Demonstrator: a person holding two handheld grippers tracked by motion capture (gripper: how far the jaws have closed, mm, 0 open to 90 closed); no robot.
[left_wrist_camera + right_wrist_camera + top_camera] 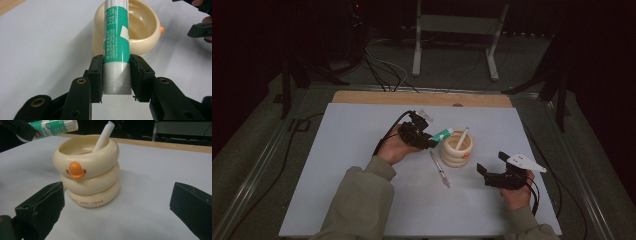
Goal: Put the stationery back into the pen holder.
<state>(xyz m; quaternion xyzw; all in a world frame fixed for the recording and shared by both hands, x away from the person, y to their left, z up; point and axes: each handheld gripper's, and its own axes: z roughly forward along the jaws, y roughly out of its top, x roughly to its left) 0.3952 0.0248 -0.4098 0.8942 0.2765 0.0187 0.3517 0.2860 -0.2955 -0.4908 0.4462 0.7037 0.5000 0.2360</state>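
A cream ringed pen holder with an orange duck bill [457, 148] [86, 171] [143, 32] stands mid-table. A white pen [461, 138] [101, 137] leans inside it. My left gripper [430, 141] [117, 77] is shut on the grey end of a green and white glue stick [442, 134] [117, 37] [53, 128]. The stick's far end reaches over the holder's left rim. Another pen [440, 170] lies flat on the mat just in front of the holder. My right gripper [490, 163] [116, 207] stands open to the right of the holder, facing it, with nothing between its jaws.
A white mat [362, 165] covers the wooden table [422, 98]. Black cables [384, 70] trail on the floor behind, near a grey metal stand [457, 30]. The person's sleeves [362, 205] come in from the bottom edge.
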